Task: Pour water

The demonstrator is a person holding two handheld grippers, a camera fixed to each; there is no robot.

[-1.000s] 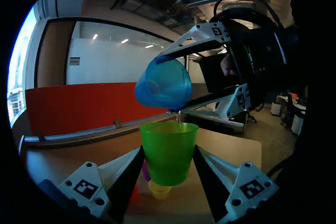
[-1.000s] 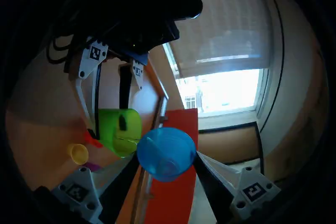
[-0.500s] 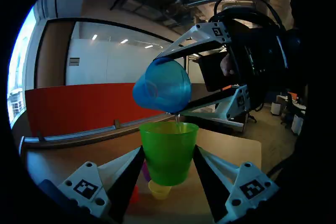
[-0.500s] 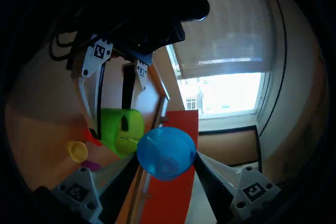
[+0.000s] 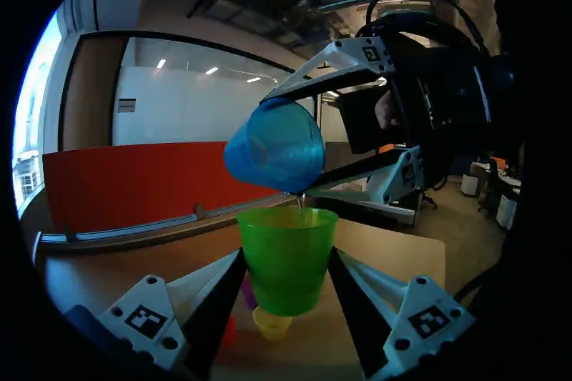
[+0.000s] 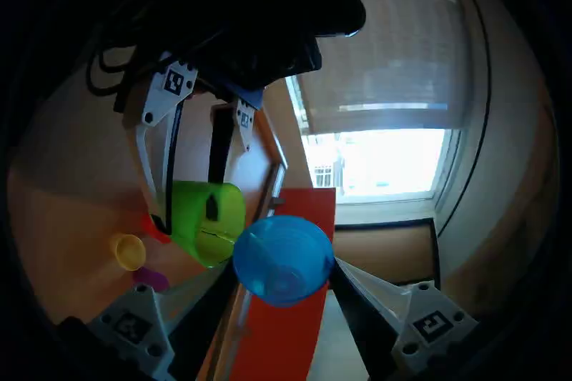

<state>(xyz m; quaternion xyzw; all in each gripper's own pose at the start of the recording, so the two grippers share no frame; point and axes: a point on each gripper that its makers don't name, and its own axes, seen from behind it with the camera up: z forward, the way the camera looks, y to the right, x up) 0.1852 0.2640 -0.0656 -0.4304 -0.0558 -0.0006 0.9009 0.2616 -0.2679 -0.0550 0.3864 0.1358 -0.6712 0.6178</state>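
Wooden tabletop [image 5: 390, 246] below, far edge well behind. Right gripper [image 6: 283, 264] clamped on tilted blue cup [image 5: 274, 145], lip just above the green rim. Left gripper [image 5: 286, 256] closed around upright green cup [image 5: 286, 270], over the tabletop's middle. Small yellow cup [image 5: 272, 322] on the tabletop beneath. Thin water trickle [image 5: 301, 202] between the two cups

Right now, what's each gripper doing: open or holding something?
Left gripper: shut on the green cup.
Right gripper: shut on the tilted blue cup.
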